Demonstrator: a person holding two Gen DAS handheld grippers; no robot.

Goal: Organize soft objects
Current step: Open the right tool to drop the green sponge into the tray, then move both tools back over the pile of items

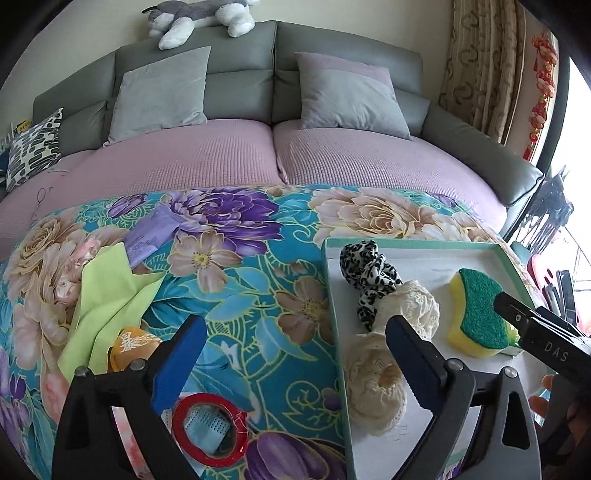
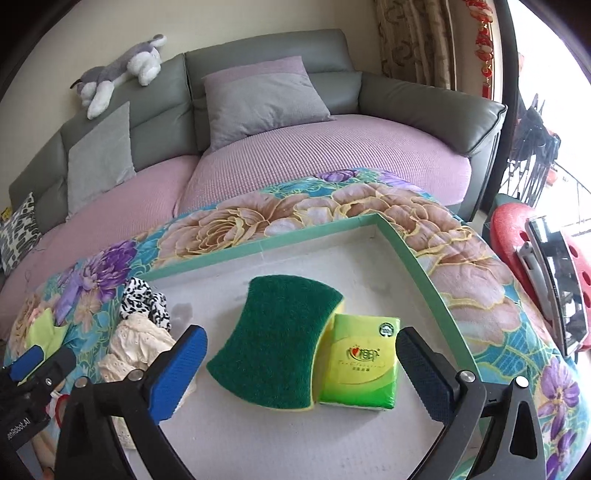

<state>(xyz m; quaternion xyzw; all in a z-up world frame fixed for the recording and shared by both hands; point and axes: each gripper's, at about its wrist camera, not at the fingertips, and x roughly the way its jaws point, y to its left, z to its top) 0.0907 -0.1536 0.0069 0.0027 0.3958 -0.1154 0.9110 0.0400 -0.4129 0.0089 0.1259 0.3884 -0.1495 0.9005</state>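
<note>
A white tray with a green rim (image 1: 334, 295) (image 2: 258, 245) lies on the floral cloth. In it lie a green-and-yellow sponge (image 1: 478, 314) (image 2: 275, 341), a green tissue pack (image 2: 360, 367), a leopard-print scrunchie (image 1: 365, 275) (image 2: 146, 301) and cream lace scrunchies (image 1: 376, 384) (image 2: 136, 343). My left gripper (image 1: 295, 360) is open and empty over the tray's left rim. My right gripper (image 2: 301, 365) is open and empty, with the sponge and tissue pack between its fingers; it also shows in the left wrist view (image 1: 535, 323). A lime-green cloth (image 1: 110, 295) lies on the floral cloth at the left.
A red tape roll (image 1: 210, 430), an orange object (image 1: 131, 349) and a purple packet (image 1: 151, 236) lie on the floral cloth (image 1: 258, 266). Behind is a sofa with grey pillows (image 1: 159, 92) and a plush dog (image 1: 199, 18). A red stool (image 2: 517, 236) stands at the right.
</note>
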